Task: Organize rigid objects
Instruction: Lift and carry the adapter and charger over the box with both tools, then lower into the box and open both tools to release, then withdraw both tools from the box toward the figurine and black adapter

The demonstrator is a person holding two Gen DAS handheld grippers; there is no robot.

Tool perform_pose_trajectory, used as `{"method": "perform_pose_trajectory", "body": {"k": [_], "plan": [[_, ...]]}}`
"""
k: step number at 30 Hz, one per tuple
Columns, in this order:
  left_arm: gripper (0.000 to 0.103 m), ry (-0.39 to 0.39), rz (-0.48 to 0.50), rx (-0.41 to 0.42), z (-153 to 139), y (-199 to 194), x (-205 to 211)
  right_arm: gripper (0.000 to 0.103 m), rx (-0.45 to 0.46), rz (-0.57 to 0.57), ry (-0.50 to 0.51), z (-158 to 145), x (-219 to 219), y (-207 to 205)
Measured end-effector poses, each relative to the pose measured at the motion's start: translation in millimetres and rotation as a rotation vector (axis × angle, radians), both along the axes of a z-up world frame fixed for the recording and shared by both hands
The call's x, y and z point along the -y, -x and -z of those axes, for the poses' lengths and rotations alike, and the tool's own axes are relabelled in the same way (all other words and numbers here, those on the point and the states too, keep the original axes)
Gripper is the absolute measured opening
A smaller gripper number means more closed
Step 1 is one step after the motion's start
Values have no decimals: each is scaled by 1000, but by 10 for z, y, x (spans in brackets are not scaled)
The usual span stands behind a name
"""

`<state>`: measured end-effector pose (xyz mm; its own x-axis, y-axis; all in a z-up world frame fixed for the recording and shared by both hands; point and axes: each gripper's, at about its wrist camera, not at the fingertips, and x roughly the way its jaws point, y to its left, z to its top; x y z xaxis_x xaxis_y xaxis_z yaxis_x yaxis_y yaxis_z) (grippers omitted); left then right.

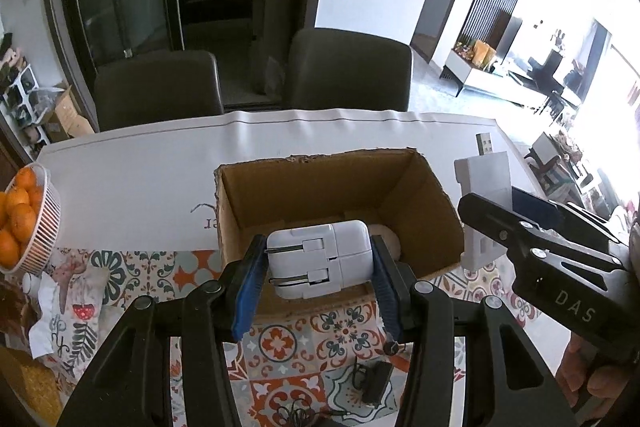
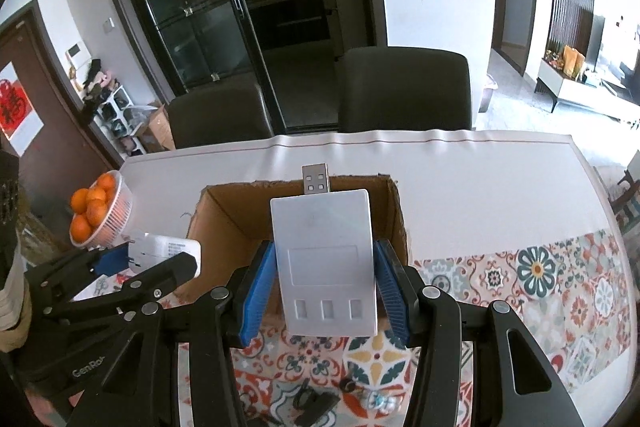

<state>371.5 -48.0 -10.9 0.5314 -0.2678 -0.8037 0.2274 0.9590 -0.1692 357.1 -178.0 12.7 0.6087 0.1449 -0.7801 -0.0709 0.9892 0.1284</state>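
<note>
**Operator:** Right, I'm holding two things at once. My left gripper (image 1: 320, 267) is gripping a white power adapter (image 1: 318, 259) with folded prongs, its blue fingers (image 1: 250, 291) pressing on both sides. It's hanging over the near edge of the open cardboard box (image 1: 312, 187).

**Observer:** And the other side?

**Operator:** My right gripper (image 2: 326, 283) is clamping a flat white USB hub (image 2: 326, 259), fingers (image 2: 390, 291) closed on its long edges, the metal plug pointing away from me toward the box's far wall. It's sitting above the same box (image 2: 224, 215), near the front rim.

**Observer:** What's lying around it?

**Operator:** I'm seeing the box standing on the counter (image 2: 480, 179), partly on a white cover and partly on the patterned cloth (image 2: 540, 287). A white basket of oranges (image 2: 96, 215) is sitting off to the left. A dark adapter with a cord (image 1: 376, 383) is lying on the cloth below my left gripper. Two dark chairs (image 1: 352, 67) are standing behind the counter.
</note>
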Motion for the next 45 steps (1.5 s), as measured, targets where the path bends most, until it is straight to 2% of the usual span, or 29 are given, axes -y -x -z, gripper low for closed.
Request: {"method": "perform_pose_trajectory", "body": {"k": [10, 21, 22, 24, 27, 34, 45], "plan": [[49, -21, -9, -60, 215, -260, 6, 51, -100, -8, -6, 272, 5, -328], [50, -22, -6, -130, 538, -386, 21, 51, -156, -21, 19, 559, -14, -507], [51, -28, -8, -127, 545, -386, 24, 52, -172, -17, 14, 597, -7, -520], [63, -46, -22, -122, 558, -383, 16, 54, -202, -17, 10, 661, -11, -532], [64, -70, -29, -107, 556, -340, 30, 54, -212, -7, 20, 724, 0, -505], [65, -102, -44, -60, 472, -148, 8, 54, -191, 32, 26, 676, 50, -310], [71, -94, -31, 10, 220, 244, 47, 54, -98, 77, 61, 346, 100, 42]]}}
